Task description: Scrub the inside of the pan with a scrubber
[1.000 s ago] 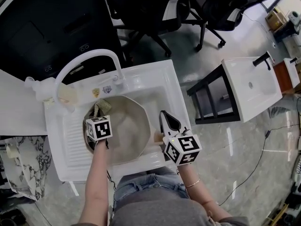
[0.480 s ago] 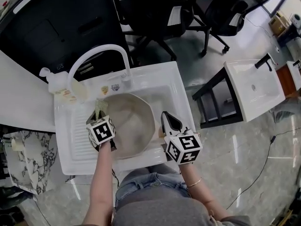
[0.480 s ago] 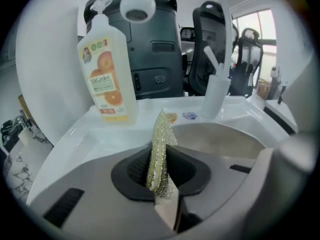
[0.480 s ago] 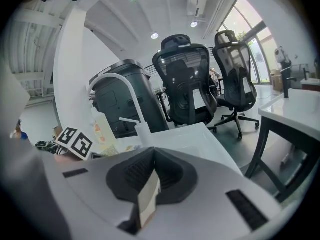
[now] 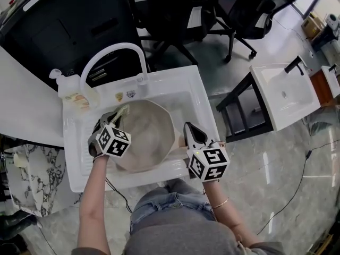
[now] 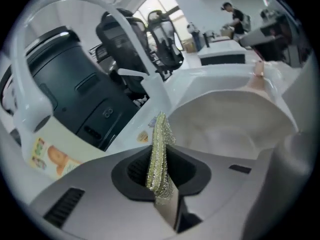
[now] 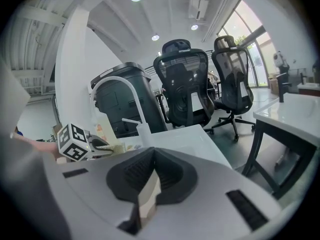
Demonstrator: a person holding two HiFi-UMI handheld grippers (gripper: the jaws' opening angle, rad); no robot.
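A beige pan sits in the white sink, and its pale inside fills the right of the left gripper view. My left gripper hangs at the pan's far-left rim, shut on a thin glittery scrubber that stands upright between its jaws. Whether the scrubber touches the pan I cannot tell. My right gripper is at the pan's right side, shut on the pan's tan handle. The left gripper's marker cube shows in the right gripper view.
A curved white faucet arches over the sink's back edge, with a soap bottle at its left. A black stand and a second white sink are to the right. Office chairs stand behind.
My left gripper has swung left and outward with the scrubber, from over the pan's left inside to its far-left rim. The right gripper has kept its hold in place.
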